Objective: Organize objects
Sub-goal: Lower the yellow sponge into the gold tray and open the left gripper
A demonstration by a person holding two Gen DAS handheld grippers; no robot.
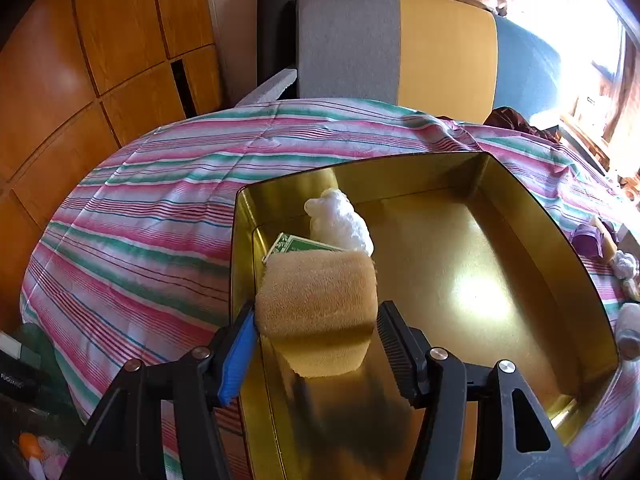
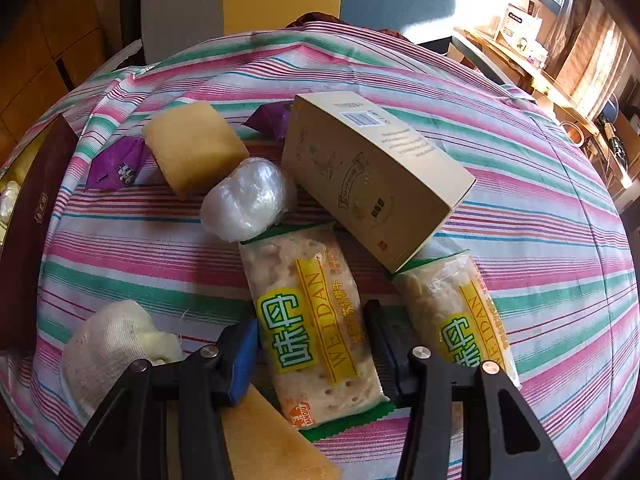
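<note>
Resting inside gold tin (image 1: 532,216), near left wall: tan sponge (image 1: 320,296), between fingers of left gripper (image 1: 316,344). Jaws apart; blue pad just beside sponge's left edge, black pad clear of its right edge; no grip. Behind sponge: green card box (image 1: 296,245), mostly hidden, and white plastic wad (image 1: 340,220), touching it. Tin standing on striped cloth (image 1: 152,216).

Right gripper (image 2: 312,344): jaws astride cracker packet (image 2: 316,320) lying flat on cloth; pads at both long edges, whether pressing cannot tell. Second cracker packet (image 2: 460,312) just right of it. Beige carton (image 2: 376,172) tilted, lower corner over both packets. Clear plastic ball (image 2: 248,196) touching carton's left. Yellow sponge (image 2: 192,144) beyond ball. Purple wrappers (image 2: 116,164) beside yellow sponge. White sock (image 2: 112,340) at lower left. Third sponge (image 2: 272,440) under gripper.
</note>
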